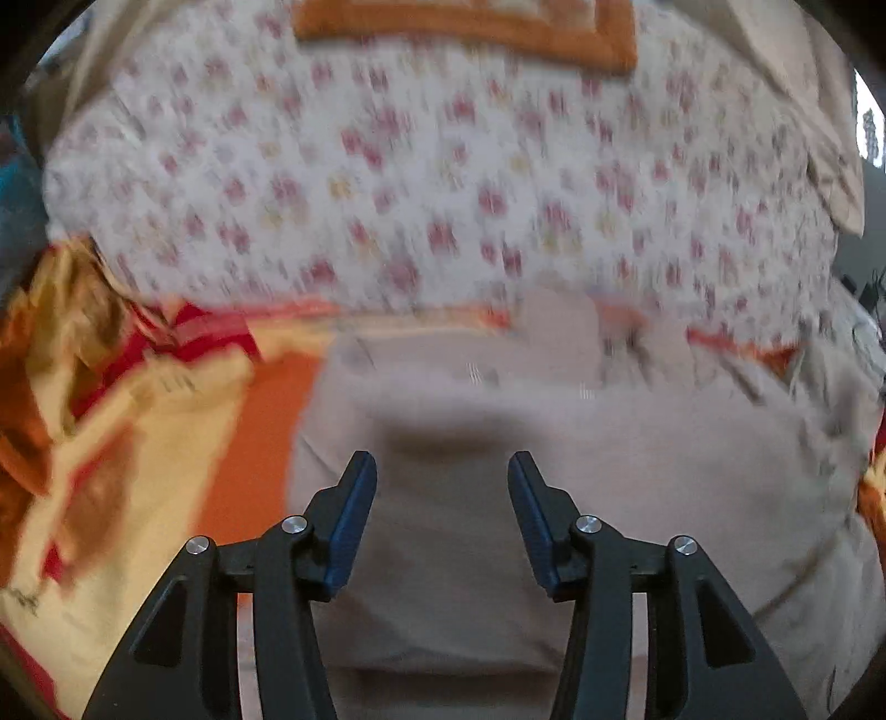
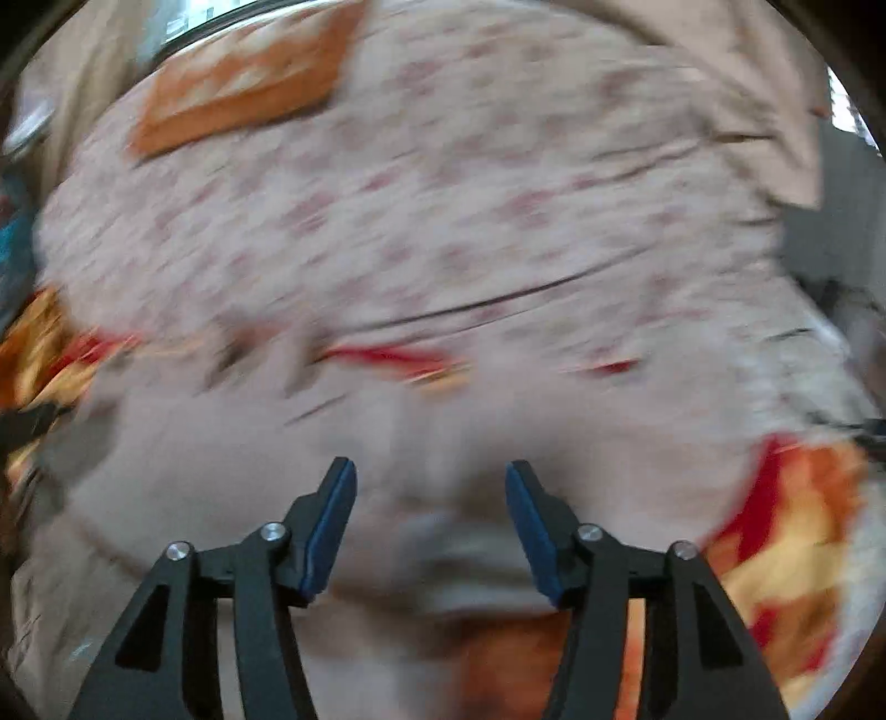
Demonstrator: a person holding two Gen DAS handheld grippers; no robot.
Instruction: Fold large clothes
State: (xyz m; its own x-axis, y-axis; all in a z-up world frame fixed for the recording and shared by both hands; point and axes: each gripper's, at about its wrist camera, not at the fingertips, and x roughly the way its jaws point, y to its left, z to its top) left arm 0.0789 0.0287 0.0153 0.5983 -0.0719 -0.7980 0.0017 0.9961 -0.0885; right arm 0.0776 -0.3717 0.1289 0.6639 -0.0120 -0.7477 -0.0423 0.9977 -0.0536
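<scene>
Tongs left (image 1: 443, 471) and right (image 2: 431, 479) wide, empty over beige garment (image 1: 554, 471); dark crease (image 2: 498, 302) in right view only.

I see a bed filling both views, covered by a white sheet with small red flowers (image 1: 421, 183). At the top of the frame lies an orange-bordered pillow (image 1: 476, 27). An orange, yellow and red blanket (image 1: 127, 421) spreads lower left. Daylight shows at the right edge through a window (image 1: 869, 133).
</scene>
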